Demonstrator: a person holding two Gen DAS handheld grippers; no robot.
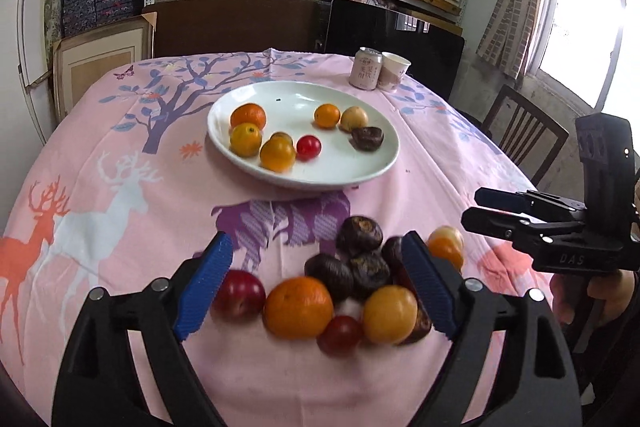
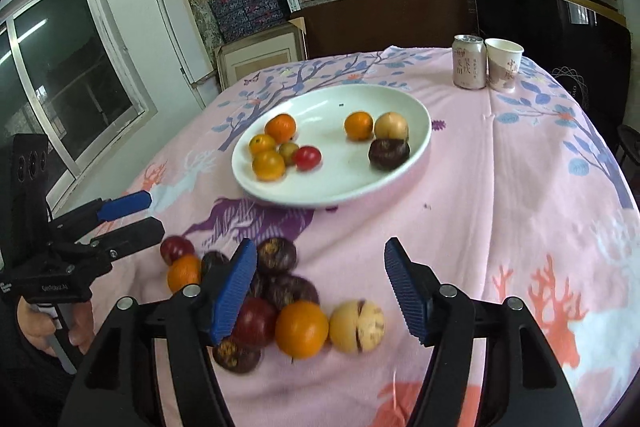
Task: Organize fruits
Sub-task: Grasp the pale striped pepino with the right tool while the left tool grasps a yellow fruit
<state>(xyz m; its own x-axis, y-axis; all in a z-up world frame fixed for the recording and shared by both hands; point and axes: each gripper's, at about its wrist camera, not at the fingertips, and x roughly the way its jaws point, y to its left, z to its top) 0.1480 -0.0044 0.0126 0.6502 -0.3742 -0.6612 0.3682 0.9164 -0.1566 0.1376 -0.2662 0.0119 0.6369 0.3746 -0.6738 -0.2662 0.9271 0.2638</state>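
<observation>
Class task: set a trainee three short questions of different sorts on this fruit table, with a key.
1. True or false: the left gripper holds a fruit.
2. How many dark brown fruits lie on the white plate?
3. What stands beside the drink can? A a paper cup, B a bottle, C a bowl.

Key: 1 false, its jaws are open over the loose fruit pile. 2 one. 3 A, the paper cup.

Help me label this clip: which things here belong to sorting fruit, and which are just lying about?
Job:
plate with fruit on it
loose fruit pile on the cloth
left hand-held gripper, open
right hand-held gripper, open

Lying about:
can
paper cup
chair
</observation>
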